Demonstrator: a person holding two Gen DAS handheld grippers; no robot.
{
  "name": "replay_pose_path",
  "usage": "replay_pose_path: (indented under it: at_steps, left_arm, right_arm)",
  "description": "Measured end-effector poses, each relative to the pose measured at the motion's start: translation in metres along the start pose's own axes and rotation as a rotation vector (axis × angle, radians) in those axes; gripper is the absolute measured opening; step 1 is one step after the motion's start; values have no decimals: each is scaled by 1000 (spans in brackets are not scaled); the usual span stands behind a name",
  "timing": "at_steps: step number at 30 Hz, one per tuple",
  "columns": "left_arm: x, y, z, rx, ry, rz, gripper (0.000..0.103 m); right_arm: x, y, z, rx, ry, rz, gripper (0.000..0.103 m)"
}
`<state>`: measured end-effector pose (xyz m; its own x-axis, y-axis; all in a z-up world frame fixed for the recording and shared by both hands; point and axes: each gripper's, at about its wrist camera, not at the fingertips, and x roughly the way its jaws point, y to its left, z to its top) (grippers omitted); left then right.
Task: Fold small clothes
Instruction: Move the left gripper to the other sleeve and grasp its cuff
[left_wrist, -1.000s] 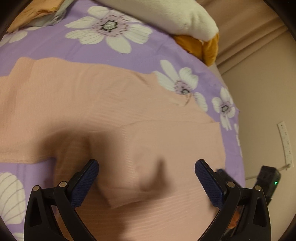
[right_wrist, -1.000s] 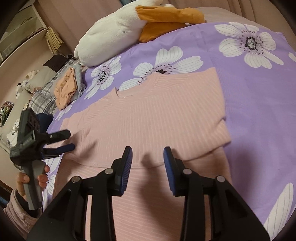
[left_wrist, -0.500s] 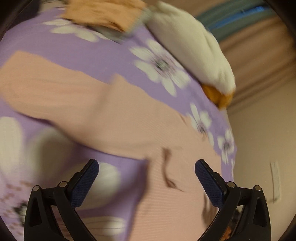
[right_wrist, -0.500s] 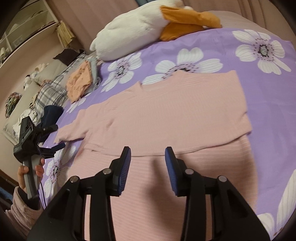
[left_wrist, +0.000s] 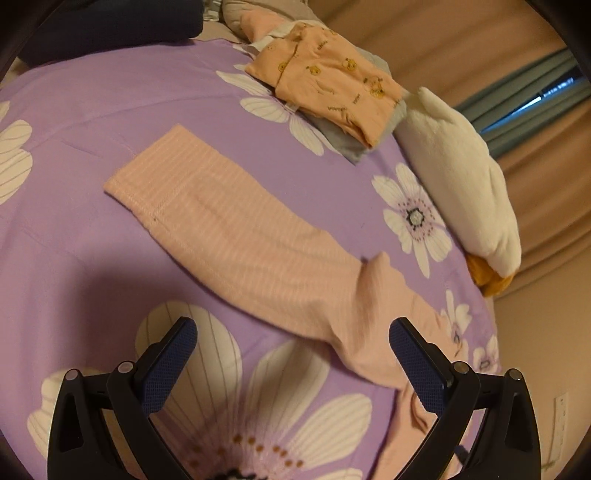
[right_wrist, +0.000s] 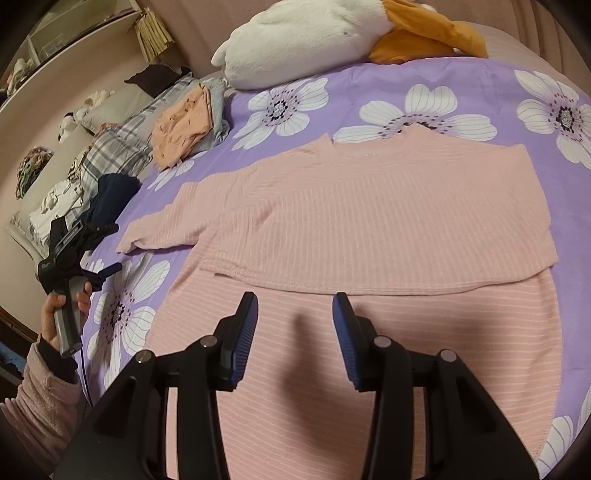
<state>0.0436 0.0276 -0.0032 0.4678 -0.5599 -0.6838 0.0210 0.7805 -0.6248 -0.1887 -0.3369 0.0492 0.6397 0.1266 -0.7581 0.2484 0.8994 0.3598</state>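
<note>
— Reaching for the sleeve (left_wrist: 236, 236) on the bedspread (left_wrist: 92, 122) beside the pink top (right_wrist: 369, 206); my left gripper (left_wrist: 291, 354) gapes empty.
— And the right gripper (right_wrist: 293, 317)?
— Apart, just widening, nothing between. I'd pinch the cuff squarely.

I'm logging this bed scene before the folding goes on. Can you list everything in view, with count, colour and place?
pink top: one, pale pink striped, spread mid-bed, one sleeve out sideways
bedspread: one, purple with white flowers, under it
plush toy: one, white and orange, far edge
folded clothes: small stack, peach on grey, near the toy
dark garment: one, navy, bed's edge
left gripper: black, blue pads, jaws open, empty
right gripper: same, jaws apart, empty
hand: one, pink sleeve
</note>
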Motion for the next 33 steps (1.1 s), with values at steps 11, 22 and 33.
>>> replay_pose_path:
  at_steps: [11, 22, 33]
  left_arm:
    - [14, 20, 18, -111, -70, -52, 102]
    - [21, 30, 33, -137, -122, -15, 81]
    - [16, 61, 39, -198, -135, -47, 25]
  right_arm:
    - [9, 14, 0, -23, 21, -17, 43]
    - [17, 17, 0, -28, 42, -36, 43]
    - [20, 18, -2, -28, 50, -40, 43]
